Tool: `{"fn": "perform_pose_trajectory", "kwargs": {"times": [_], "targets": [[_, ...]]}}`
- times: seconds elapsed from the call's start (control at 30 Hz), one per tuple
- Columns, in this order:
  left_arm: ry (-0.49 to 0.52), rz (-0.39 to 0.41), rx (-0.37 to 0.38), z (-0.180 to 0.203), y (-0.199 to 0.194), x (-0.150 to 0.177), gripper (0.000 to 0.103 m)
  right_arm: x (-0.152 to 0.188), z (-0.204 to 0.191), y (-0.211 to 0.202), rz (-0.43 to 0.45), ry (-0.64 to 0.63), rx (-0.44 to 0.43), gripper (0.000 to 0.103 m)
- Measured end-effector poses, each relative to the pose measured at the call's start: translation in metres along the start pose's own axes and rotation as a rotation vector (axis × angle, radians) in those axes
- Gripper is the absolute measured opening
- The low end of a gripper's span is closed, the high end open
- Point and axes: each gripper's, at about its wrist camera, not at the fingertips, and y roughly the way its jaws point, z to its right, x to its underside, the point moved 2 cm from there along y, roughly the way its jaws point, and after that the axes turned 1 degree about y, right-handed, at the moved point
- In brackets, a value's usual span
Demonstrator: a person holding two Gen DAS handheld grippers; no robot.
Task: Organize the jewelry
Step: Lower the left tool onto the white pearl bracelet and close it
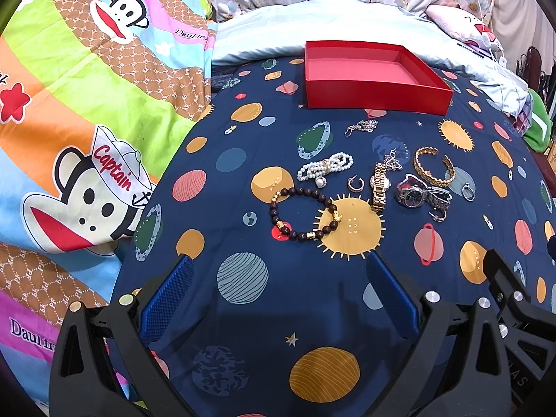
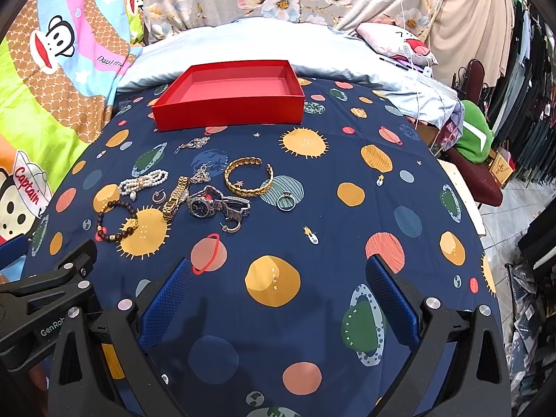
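Observation:
An empty red box point(image 1: 375, 95) point(image 2: 229, 111) sits at the far side of the navy planet-print cloth point(image 1: 243, 312). In front of it lies jewelry: a dark bead bracelet point(image 1: 302, 213) point(image 2: 116, 220), a pearl bracelet point(image 1: 325, 166) point(image 2: 144, 180), a gold watch point(image 1: 378, 186) point(image 2: 175, 198), a silver watch point(image 1: 422, 194) point(image 2: 217, 205), a gold cuff point(image 1: 434, 166) point(image 2: 248, 177), a ring point(image 2: 286, 201), hoop earrings point(image 1: 356, 184) and silver chains point(image 1: 363, 126). My left gripper point(image 1: 278, 271) is open and empty, short of the bead bracelet. My right gripper point(image 2: 278, 274) is open and empty, nearer than the watches.
A colourful monkey-print quilt point(image 1: 87, 104) lies to the left. A pale blue pillow point(image 2: 243, 45) and floral fabric lie behind the box. A green item point(image 2: 474, 139), a chair and hanging clothes point(image 2: 521, 69) stand past the right edge of the cloth.

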Motion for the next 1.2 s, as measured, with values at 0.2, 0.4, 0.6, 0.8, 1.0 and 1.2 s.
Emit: {"fn": "perform_pose_trajectory", "kwargs": {"times": [0.2, 0.4, 0.6, 0.8, 1.0, 1.2], "targets": [[0.000, -0.003, 0.000, 0.000, 0.001, 0.001, 0.097, 0.002, 0.001, 0.003, -0.006, 0.003, -0.001, 0.098], [0.004, -0.013, 0.002, 0.000, 0.007, 0.003, 0.097, 0.002, 0.001, 0.009, -0.021, 0.001, -0.010, 0.098], [-0.005, -0.042, 0.028, -0.008, 0.019, 0.003, 0.097, 0.000, 0.003, 0.019, -0.046, -0.001, -0.024, 0.098], [-0.079, -0.088, 0.048, -0.030, 0.037, 0.004, 0.097, -0.001, 0.007, 0.031, -0.072, 0.010, -0.035, 0.098], [-0.095, -0.132, 0.067, -0.032, 0.056, 0.001, 0.097, -0.005, 0.007, 0.041, -0.090, 0.004, -0.041, 0.098], [-0.103, -0.112, 0.065, -0.029, 0.065, -0.017, 0.097, -0.010, 0.007, 0.051, -0.101, 0.009, -0.055, 0.098]]}}
